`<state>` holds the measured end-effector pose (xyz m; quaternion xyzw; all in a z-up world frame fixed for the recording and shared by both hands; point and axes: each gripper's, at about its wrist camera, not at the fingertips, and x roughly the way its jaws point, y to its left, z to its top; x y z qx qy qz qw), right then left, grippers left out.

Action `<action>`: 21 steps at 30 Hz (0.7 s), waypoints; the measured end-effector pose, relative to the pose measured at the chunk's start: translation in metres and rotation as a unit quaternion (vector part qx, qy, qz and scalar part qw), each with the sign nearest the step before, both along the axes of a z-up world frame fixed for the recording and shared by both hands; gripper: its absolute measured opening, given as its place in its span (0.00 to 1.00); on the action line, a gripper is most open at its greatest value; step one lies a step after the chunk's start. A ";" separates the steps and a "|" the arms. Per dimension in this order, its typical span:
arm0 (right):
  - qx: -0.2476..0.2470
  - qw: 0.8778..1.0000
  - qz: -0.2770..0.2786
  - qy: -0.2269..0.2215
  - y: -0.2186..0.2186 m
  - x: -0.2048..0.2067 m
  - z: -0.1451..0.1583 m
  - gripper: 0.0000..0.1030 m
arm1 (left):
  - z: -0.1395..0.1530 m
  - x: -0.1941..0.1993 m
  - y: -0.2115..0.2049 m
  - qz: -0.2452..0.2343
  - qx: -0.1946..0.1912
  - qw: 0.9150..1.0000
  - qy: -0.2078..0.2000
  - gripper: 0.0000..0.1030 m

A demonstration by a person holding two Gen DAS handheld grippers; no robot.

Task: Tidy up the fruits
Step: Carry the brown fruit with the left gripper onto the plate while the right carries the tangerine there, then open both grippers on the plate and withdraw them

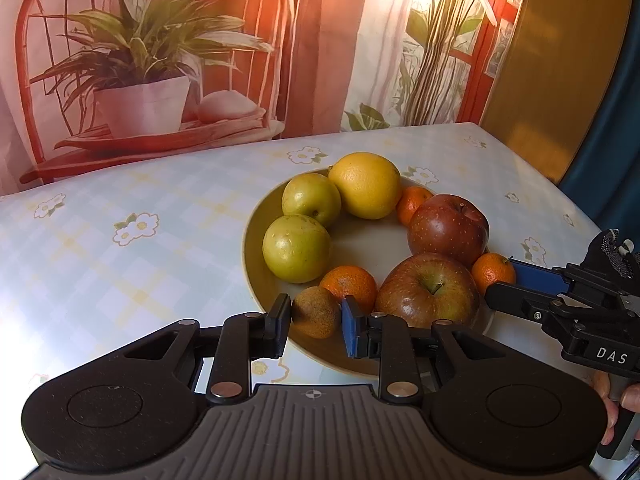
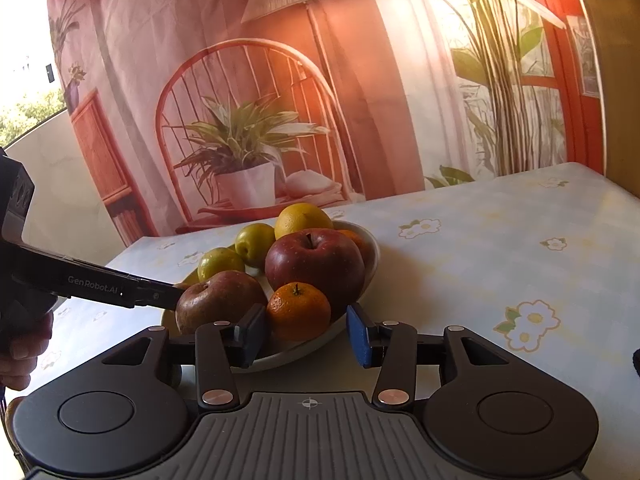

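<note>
A round plate (image 1: 256,248) on the table holds two green apples (image 1: 297,248), a yellow lemon (image 1: 365,185), two red apples (image 1: 448,229), three tangerines (image 1: 350,283) and a brown kiwi (image 1: 314,312). My left gripper (image 1: 316,324) has its fingers around the kiwi at the plate's near rim, touching it on both sides. My right gripper (image 2: 304,334) is open at the plate's (image 2: 372,248) edge, its fingers either side of a tangerine (image 2: 298,310) with a gap on the right. The right gripper also shows in the left wrist view (image 1: 504,284) beside that tangerine (image 1: 492,272).
The table has a pale checked cloth with flower prints (image 1: 136,228). A printed backdrop of a chair and potted plant (image 1: 140,80) hangs behind the table's far edge. A yellow panel (image 1: 560,60) stands at the right.
</note>
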<state>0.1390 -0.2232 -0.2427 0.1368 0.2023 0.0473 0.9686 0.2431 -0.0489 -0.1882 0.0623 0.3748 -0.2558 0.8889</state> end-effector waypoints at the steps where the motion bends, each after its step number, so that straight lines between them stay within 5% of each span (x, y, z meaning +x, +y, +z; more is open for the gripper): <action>1: 0.000 1.000 0.000 0.000 0.000 0.000 0.000 0.40 | 0.000 0.000 0.000 0.000 0.000 1.000 0.000 0.28; 21: 0.000 1.000 0.009 0.006 0.001 0.002 -0.002 0.47 | 0.009 -0.011 0.011 0.020 -0.011 1.000 -0.011 0.29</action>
